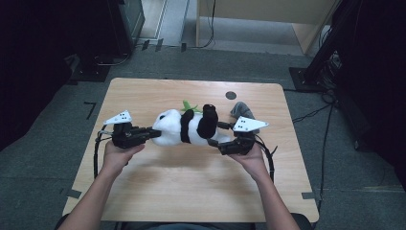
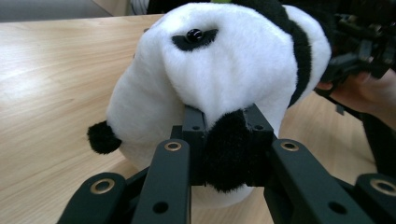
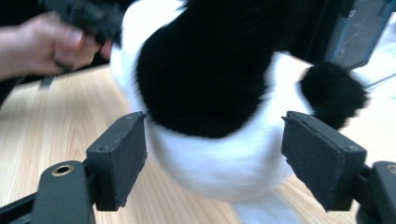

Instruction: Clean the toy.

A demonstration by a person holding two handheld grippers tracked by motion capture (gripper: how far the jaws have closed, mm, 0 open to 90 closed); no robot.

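Wooden table [image 1: 158, 191], light grain, rounded corners. Round dark grommet hole [image 1: 231, 95] in the top at 12 o'clock. Grey cloth lump [image 1: 239, 109] at 1 o'clock, near that hole. Grey carpet floor [image 1: 43, 143] all around. Black stand base [image 1: 306, 79] on it at 2 o'clock; loose cables [image 1: 311, 114] at 3 o'clock. Pale wood panel [image 1: 268, 12] at 12, well beyond the table.

i'm working in what looks like a lab or test room: my bare wooden table [image 1: 143, 191] stands on grey carpet [image 1: 43, 158], with cables [image 1: 311, 114] trailing over it, dark equipment stands [image 1: 330, 43] and tape marks [image 1: 89, 109] around.
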